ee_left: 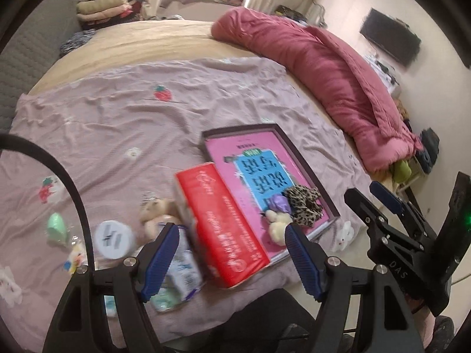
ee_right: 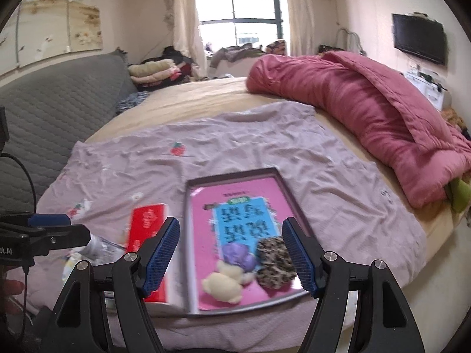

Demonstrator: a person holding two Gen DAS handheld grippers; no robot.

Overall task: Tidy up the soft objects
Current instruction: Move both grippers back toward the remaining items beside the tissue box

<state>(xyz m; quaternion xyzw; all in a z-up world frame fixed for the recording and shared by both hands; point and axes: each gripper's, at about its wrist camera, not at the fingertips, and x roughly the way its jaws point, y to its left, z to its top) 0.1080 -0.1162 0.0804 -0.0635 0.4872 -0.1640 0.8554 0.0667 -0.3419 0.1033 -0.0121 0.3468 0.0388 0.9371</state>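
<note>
Left gripper (ee_left: 232, 253) spread, empty; right gripper (ee_right: 231, 253) spread, empty; tray (ee_right: 290, 197) lettering unreadable.

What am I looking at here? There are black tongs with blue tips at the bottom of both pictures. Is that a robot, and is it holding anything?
No robot: a person holds a hand tool in each hand, and each tool carries a camera looking out along its two fingers. One picture comes from the left claw, the other from the right claw. The right one also shows at the side of the left picture.

Both claws are open and hold nothing.

Below them is a bed with a lilac sheet. On it lies a tray with a pink book inside. On the book sit a leopard-print scrunchie, a purple scrunchie and a small cream plush toy. Beside the tray stands a red box. A rolled pink quilt lies further back.
</note>
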